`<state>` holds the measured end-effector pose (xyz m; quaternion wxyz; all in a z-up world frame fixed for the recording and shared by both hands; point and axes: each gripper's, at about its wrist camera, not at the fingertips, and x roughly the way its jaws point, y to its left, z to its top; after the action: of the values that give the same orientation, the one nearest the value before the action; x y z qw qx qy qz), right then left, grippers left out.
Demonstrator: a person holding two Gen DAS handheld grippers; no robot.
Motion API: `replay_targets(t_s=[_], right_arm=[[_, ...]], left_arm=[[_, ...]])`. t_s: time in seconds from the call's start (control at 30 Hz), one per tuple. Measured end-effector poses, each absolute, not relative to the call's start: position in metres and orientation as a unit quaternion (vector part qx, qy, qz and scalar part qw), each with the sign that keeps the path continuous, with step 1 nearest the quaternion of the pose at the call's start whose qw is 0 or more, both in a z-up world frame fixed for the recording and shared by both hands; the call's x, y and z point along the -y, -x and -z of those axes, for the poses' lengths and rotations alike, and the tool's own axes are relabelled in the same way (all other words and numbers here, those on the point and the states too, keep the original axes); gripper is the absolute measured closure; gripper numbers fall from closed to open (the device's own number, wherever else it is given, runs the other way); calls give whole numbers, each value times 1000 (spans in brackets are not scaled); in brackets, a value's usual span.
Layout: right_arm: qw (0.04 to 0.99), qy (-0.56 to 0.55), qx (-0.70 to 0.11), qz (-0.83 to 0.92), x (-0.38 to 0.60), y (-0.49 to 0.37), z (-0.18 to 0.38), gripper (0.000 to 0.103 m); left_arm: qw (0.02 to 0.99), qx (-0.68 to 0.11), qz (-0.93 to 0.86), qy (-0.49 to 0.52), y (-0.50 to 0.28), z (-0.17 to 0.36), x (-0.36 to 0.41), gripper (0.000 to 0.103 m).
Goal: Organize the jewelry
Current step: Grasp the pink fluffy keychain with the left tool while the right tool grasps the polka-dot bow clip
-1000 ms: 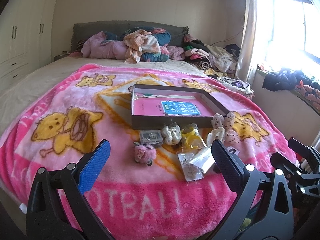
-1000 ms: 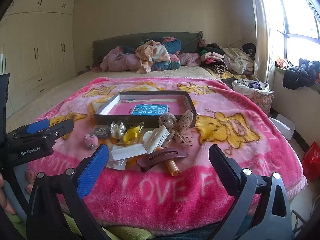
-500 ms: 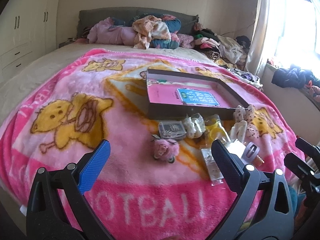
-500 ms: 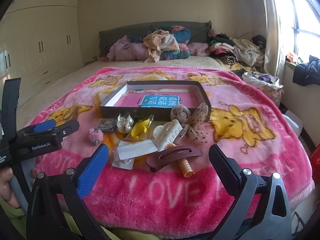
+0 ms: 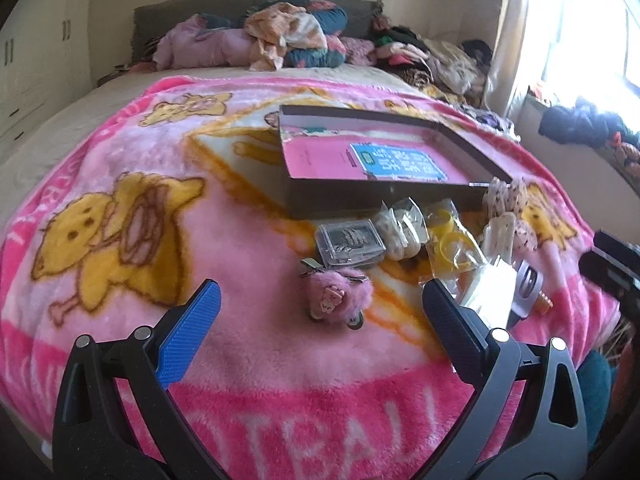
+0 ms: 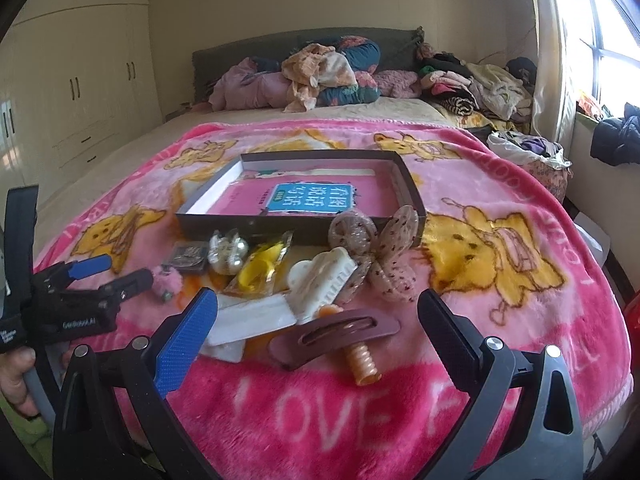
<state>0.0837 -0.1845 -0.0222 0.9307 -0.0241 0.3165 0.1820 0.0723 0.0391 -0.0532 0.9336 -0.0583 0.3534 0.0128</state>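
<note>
Our left gripper point(image 5: 320, 312) is wide open and empty, with the pink pompom clip point(image 5: 338, 294) lying between its fingers on the blanket point(image 5: 120, 184). Our right gripper point(image 6: 318, 316) is also open, above the brown hair claw point(image 6: 336, 334). We think it is best to lower slowly and close on the clip body, not the fur. We count one box point(image 6: 406, 178), one white claw point(image 6: 322, 280), two packets.

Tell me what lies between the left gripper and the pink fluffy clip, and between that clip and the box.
Nothing lies between the open left gripper and the pink fluffy clip, only bare blanket. Toward the box, a clear bagged packet lies right behind the clip.
</note>
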Motion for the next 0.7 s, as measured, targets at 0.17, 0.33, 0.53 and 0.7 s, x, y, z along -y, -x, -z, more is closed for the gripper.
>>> replay_targets(t_s=[0.17,0.33,0.53,0.7], right_arm=[[927,10,-333,-174,194,-110,29,6],[919,-4,-358,-163,205,-139,43,6],[913,-16,-377,-153,213,-169,58,6],[902,-38,-400,-157,215,-193,69,13]], left_arm=[[925,-378,-5,41,-86,65,-31,11],[919,-392,2,41,-96,76,-28,20],[914,-402,12,47,-104,83,-29,36],[912,-406,18,48,-108,86,-29,54]])
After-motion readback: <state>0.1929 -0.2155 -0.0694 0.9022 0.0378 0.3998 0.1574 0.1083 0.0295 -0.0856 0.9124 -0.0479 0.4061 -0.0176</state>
